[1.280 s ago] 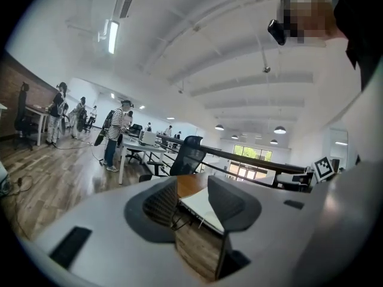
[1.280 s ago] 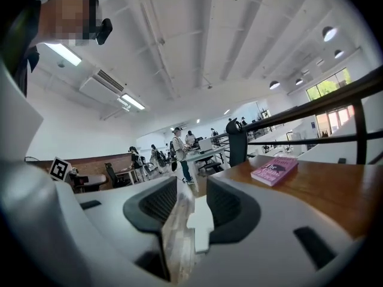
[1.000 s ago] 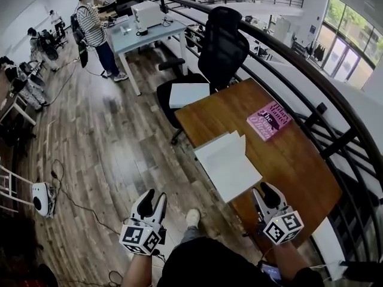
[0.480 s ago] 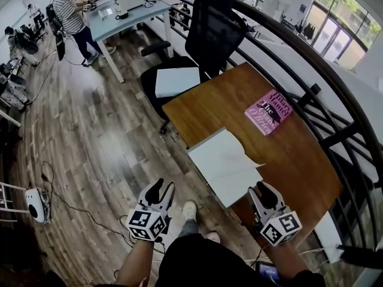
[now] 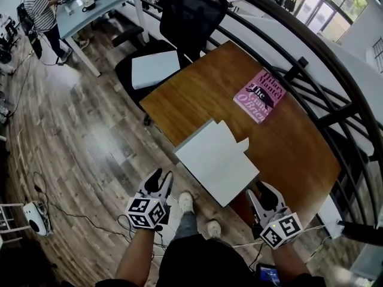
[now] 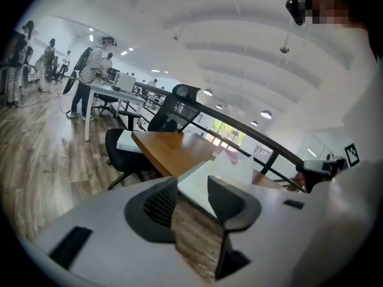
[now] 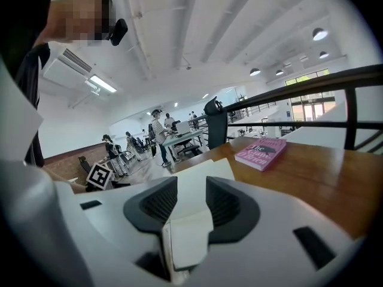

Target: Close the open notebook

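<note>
The open notebook (image 5: pixel 215 159) lies white and flat on the near part of the wooden table (image 5: pixel 293 148), with a loose page curling at its far right. My left gripper (image 5: pixel 158 183) hangs open over the floor, just left of the notebook's near corner, and only floorboards show between its jaws (image 6: pixel 192 187). My right gripper (image 5: pixel 262 194) stands open at the table's near edge, right behind the notebook's near right corner. In the right gripper view (image 7: pixel 191 187) the white page (image 7: pixel 200 175) shows in the gap, and the pads do not press on it.
A pink book (image 5: pixel 258 95) lies farther back on the table. A black office chair (image 5: pixel 185 14) with a white pad (image 5: pixel 154 69) on its seat stands behind the table. A dark railing (image 5: pixel 311 70) curves along the right. My shoes (image 5: pixel 185 202) are below the table edge.
My left gripper has come down and moved right toward the notebook's near corner. The right gripper sank slightly at the table edge. The notebook lies as before.
</note>
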The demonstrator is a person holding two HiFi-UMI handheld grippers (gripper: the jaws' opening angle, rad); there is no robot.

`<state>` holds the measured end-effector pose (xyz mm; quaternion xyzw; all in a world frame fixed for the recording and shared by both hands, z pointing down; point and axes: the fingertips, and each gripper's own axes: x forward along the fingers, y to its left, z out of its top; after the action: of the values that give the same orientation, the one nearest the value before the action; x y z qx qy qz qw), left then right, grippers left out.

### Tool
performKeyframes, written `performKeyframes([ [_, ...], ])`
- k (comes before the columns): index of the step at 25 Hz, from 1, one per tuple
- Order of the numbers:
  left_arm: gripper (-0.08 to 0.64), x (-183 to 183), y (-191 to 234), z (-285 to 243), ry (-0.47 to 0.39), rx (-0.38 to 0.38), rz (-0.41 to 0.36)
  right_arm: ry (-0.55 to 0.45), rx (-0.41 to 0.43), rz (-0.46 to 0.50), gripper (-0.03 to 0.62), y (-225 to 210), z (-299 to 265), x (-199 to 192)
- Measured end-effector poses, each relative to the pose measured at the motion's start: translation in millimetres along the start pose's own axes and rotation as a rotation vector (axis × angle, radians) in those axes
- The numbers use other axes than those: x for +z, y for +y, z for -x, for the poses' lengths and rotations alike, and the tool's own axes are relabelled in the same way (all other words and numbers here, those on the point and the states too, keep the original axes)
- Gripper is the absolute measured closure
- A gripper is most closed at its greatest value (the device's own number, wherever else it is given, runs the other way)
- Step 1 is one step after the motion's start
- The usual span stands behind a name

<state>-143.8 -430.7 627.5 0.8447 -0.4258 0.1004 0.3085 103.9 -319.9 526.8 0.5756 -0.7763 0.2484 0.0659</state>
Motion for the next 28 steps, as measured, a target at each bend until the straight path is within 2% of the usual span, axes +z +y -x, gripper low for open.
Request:
performKeyframes([
  [8, 0.397, -19, 14, -52, 0.08, -0.012, 0.08, 0.036, -0.043, -0.052, 0.449, -10, -1, -22],
  [14, 0.397, -34, 18, -76, 0.129, -0.024, 0.144, 0.025, -0.05, -0.062, 0.449, -8, -16, -28],
  [21, 0.348, -52, 26, -100, 0.188, -0.045, 0.323, -0.011, -0.082, -0.089, 0.449, -10, -32, -27],
  [24, 0.344, -51, 24, -109, 0.189, -0.086, 0.402, -0.015, -0.094, -0.089, 0.451, -7, -33, -29],
  [26, 0.344, -49, 22, -113, 0.193, -0.122, 0.432, -0.018, -0.105, -0.088, 0.451, -6, -31, -29],
  [28, 0.345, -46, 20, -115, 0.198, -0.142, 0.426, -0.02, -0.119, -0.09, 0.451, -5, -26, -29],
])
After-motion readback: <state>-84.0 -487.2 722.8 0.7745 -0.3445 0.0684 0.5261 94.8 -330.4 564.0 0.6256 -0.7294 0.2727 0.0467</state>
